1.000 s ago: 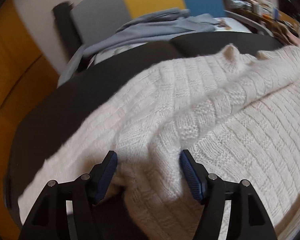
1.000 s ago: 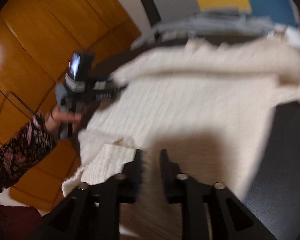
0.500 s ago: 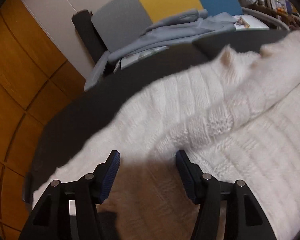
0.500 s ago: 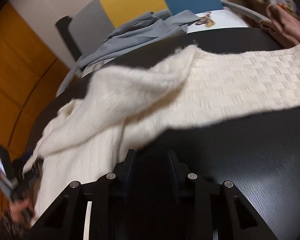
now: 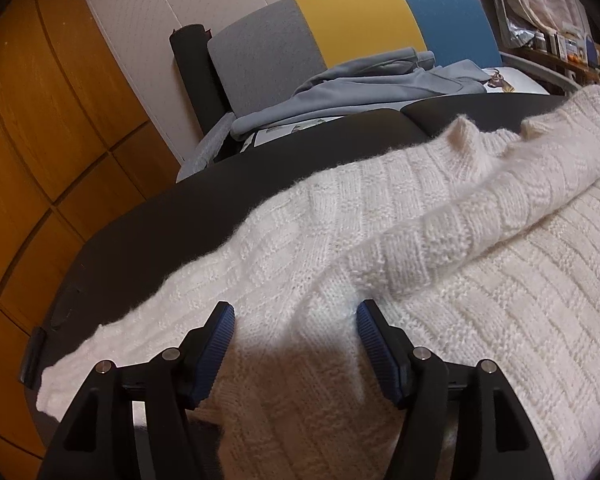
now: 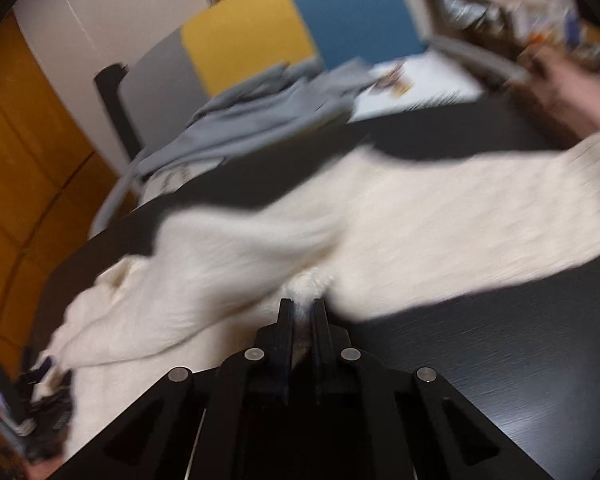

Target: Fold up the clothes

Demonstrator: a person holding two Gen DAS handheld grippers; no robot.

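Observation:
A cream knitted sweater (image 5: 460, 280) lies spread on the black table (image 5: 140, 232), one sleeve (image 5: 480, 208) folded across its body. My left gripper (image 5: 296, 312) hovers low over the sweater's near left part. Its blue-padded jaws are opening, knit lies between them, and the pads do not press on it. In the blurred right wrist view the sweater (image 6: 420, 216) stretches across the table (image 6: 520, 340). My right gripper (image 6: 300, 304) is shut on a tuft of its near edge. The left gripper (image 6: 40, 412) shows at the lower left.
A grey-blue garment (image 5: 360, 88) is heaped on a seat behind the table, in front of grey, yellow and blue cushions (image 5: 352, 20). A brownish garment (image 6: 572, 96) lies at the table's far right. Orange wooden panels (image 5: 40, 140) fill the left.
My right gripper swung from above the sweater's body to its near edge and closed on the knit. The left gripper stayed over the same spot, tilting a little.

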